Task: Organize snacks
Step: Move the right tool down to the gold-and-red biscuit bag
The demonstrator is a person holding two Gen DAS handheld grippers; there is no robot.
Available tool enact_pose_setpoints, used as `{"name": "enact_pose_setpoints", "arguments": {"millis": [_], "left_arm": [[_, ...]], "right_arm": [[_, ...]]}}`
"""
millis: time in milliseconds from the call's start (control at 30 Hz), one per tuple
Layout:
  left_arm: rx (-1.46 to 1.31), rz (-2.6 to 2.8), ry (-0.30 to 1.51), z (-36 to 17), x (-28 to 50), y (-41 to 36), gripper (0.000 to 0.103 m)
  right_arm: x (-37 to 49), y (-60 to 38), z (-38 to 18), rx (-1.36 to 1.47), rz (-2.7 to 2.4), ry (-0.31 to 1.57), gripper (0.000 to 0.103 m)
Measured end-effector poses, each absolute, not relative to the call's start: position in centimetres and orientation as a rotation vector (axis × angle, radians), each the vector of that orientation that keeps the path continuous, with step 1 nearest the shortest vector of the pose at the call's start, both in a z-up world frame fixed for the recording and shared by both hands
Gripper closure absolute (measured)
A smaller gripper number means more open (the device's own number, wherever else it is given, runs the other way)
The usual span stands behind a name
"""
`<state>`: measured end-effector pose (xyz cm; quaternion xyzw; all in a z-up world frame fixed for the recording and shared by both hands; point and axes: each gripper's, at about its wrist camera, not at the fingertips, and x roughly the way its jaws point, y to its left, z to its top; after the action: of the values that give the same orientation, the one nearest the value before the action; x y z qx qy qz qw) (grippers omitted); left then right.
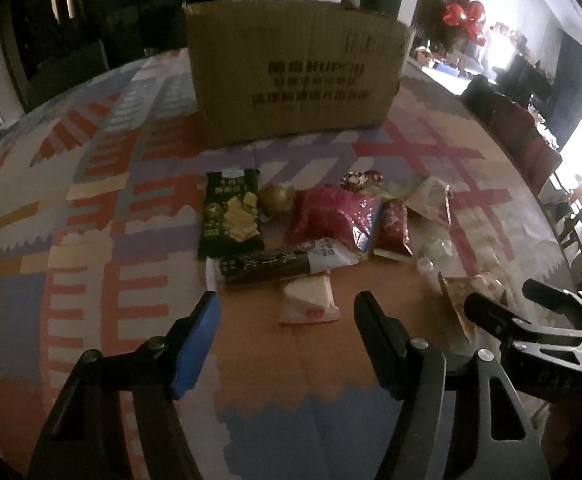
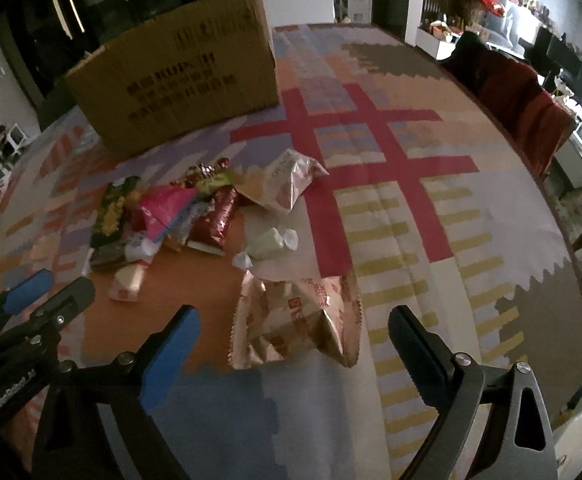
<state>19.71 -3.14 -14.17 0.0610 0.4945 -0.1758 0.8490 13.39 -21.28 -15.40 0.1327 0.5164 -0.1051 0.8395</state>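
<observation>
A round table [image 1: 91, 208] covered in a patchwork-patterned cloth carries a loose cluster of snack packets, with a cardboard box [image 1: 295, 76] standing upright beyond them, its printed side facing the cameras.

The left gripper [image 1: 287, 308] hovers low over the cloth with its jaws spread wide and nothing between them. Just ahead of it lies a small pale wrapped cake [image 1: 311, 298], its long axis running roughly away from the camera. Beyond that, a dark long packet [image 1: 267, 266] lies crosswise, its long axis left to right with its white end to the right. A green cracker bag [image 1: 233, 214] lies lengthwise, top edge toward the box. Beside it sits a crumpled red bag [image 1: 327, 216] and a narrower red packet [image 1: 393, 228], the latter pointing roughly toward the box.

The right gripper [image 2: 291, 332] is also wide open and holds nothing. Between its fingers, on the cloth, lies a beige foil bag [image 2: 295, 320], crumpled, its long axis across the view. Farther off are a pale green wrapped sweet [image 2: 267, 244] and a white puffed bag [image 2: 287, 180].
</observation>
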Motion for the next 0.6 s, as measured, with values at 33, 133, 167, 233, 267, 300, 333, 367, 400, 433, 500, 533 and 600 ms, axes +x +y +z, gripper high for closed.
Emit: {"name": "enact_pose_setpoints", "arguments": {"millis": [33, 133, 167, 233, 267, 300, 333, 367, 400, 433, 500, 533, 600], "left_arm": [[0.124, -0.364, 1.051, -14.4, 20.0, -3.2, 0.036], [0.119, -0.363, 1.071, -15.2, 20.7, -3.7, 0.036], [0.117, -0.363, 1.08, -15.4, 20.9, -3.8, 0.037], [0.112, -0.363, 1.099, -15.8, 21.3, -4.1, 0.04], [0.113, -0.363, 1.106, -16.0, 21.4, -4.2, 0.04], [0.114, -0.362, 1.111, -16.2, 21.6, -4.3, 0.041], [0.114, -0.361, 1.12, -16.4, 21.8, -4.4, 0.041], [0.114, -0.36, 1.128, -16.7, 21.9, -4.4, 0.041], [0.113, -0.357, 1.137, -16.9, 22.1, -4.5, 0.041], [0.113, -0.356, 1.147, -17.2, 22.2, -4.6, 0.041], [0.112, -0.351, 1.155, -17.5, 22.3, -4.6, 0.042], [0.115, -0.348, 1.159, -17.8, 22.4, -4.7, 0.042], [0.115, -0.344, 1.168, -18.1, 22.6, -4.8, 0.048]], "right_arm": [[13.7, -21.4, -15.6, 0.282, -0.216, 1.103, 0.009], [14.3, -21.6, -16.3, 0.272, -0.208, 1.126, 0.011], [14.4, -21.7, -16.4, 0.274, -0.205, 1.13, 0.011], [14.8, -21.9, -16.8, 0.272, -0.201, 1.143, 0.011], [14.9, -22.0, -16.9, 0.272, -0.198, 1.149, 0.011], [15.1, -22.0, -17.1, 0.273, -0.195, 1.156, 0.011], [15.2, -22.1, -17.2, 0.27, -0.195, 1.163, 0.011], [15.3, -22.1, -17.4, 0.267, -0.193, 1.171, 0.012], [15.4, -22.1, -17.6, 0.268, -0.186, 1.181, 0.013], [15.5, -22.1, -17.8, 0.269, -0.182, 1.188, 0.014], [15.6, -22.0, -18.1, 0.271, -0.173, 1.198, 0.014], [15.8, -22.0, -18.2, 0.271, -0.168, 1.203, 0.015], [16.0, -22.0, -18.4, 0.267, -0.162, 1.212, 0.018]]}}
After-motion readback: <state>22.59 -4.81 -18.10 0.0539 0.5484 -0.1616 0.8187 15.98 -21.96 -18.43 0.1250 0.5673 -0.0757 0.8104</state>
